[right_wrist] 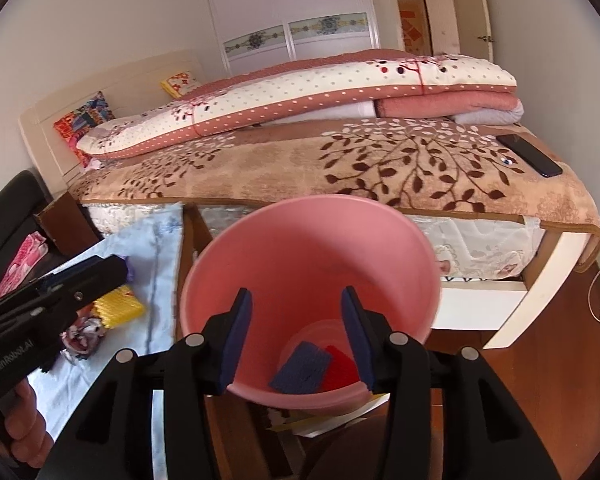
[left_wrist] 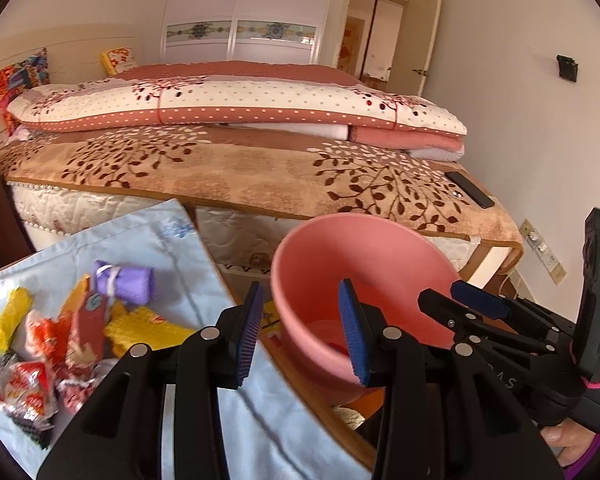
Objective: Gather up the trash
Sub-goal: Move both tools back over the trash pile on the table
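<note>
1. Left gripper tilts downward beside the round pink plastic bin, jaws apart, empty.
2. Right gripper angles down over the bin's mouth, jaws parted, empty.
3. Blue rectangular pad and red pad lie inside the bin.

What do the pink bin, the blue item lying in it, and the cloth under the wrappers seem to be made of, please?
The pink bin looks like matte moulded plastic: smooth, even walls with a soft sheen. The blue item seems a scrubby sponge or coarse fibre pad, judging by its rough, dull surface. The light blue cloth appears to be thin woven fabric, creased, with a stitched hem.
</note>
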Demonstrator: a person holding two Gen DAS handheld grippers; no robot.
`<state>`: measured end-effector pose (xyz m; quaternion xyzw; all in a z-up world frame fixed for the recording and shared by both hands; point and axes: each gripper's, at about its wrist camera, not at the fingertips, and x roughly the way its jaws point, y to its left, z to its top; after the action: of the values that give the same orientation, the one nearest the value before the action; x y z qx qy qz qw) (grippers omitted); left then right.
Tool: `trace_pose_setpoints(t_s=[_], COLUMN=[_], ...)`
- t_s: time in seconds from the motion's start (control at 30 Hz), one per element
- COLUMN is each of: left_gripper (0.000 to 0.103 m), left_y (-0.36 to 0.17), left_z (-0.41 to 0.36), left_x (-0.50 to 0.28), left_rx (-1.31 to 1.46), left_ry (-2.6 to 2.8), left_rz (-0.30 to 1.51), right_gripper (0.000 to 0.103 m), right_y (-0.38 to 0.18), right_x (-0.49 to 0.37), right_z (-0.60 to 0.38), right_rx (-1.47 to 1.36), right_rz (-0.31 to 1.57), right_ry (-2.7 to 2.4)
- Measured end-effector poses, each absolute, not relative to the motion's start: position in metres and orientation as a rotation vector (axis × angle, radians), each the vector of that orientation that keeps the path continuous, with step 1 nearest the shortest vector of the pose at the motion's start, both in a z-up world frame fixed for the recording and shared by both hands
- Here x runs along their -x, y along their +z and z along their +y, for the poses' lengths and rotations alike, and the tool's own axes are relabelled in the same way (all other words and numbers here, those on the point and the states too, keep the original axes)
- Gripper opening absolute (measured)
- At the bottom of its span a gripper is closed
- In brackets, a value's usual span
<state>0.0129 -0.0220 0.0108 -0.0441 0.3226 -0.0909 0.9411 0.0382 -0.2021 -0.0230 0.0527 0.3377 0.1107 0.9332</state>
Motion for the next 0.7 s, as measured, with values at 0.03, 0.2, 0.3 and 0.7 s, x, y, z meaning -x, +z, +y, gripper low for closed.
trace_pose_setpoints(t_s=[0.03,0.2,0.3,0.7], left_gripper=[0.039,0.041,0.046,0.048], left_y=[0.011,0.006,0.003,-0.009], left_z=[-0.019,-0.001,0.011,0.055], left_x=[-0.009,0.006,0.013,0.044], left_rx=[0.088,0.088,0.097,0.111], left_ry=[-0.177,-0.125,-0.094,0.016], left_rz=[0.657,0.659,0.661,0.658], right_gripper=[0.046,0.047,0.047,0.055], right_y=[-0.022,-0.020,-0.019,-0.023], right_x=[-0.035,-0.026,-0.022,-0.008], right_z=[-0.197,-0.177,-0.164,-0.113], right_rx=[-0.102,-0.087,-0.075,-0.043], right_rz=[0.687,0.677,0.672,0.666], right_ry=[0.238,0.283,0.312,0.417])
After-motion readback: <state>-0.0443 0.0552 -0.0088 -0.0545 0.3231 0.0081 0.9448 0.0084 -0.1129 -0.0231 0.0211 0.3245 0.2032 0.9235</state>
